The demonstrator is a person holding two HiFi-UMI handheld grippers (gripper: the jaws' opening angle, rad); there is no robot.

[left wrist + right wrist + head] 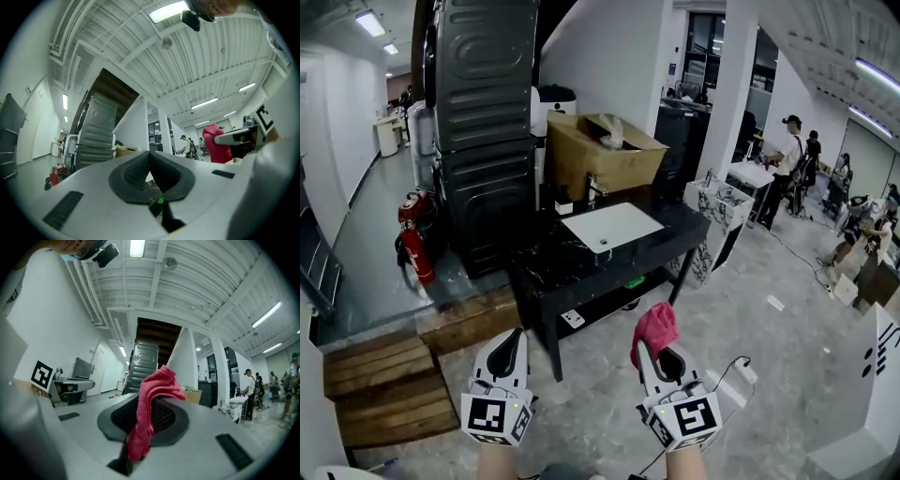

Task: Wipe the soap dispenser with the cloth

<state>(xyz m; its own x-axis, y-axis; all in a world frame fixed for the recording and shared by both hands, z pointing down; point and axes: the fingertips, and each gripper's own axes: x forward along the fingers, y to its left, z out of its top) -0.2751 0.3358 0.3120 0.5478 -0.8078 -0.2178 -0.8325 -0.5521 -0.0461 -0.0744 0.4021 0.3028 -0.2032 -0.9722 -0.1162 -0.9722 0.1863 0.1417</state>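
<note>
1. While both grippers sit at the bottom of the head view, the biggest shape is a tall dark cabinet in the upper left, its panels pressed with rounded ribs.
2. Right of it, near the frame's centre, stands a black table with a glossy, marble-like top and a flat white rectangular basin set into it.
3. Behind the basin sits a brown cardboard box with its flaps open.
4. At lower left, the left gripper, white plastic with dark ridged pads, has its jaws closed together with nothing between them.
5. At lower centre, the right gripper is clamped on the cloth, a soft, fuzzy red rag bunched above the pads and trailing below them.
6. What seems to be the soap dispenser is a small dark squat bottle with a pale top, at the table's back edge just left of the tap, well apart from both grippers.
</note>
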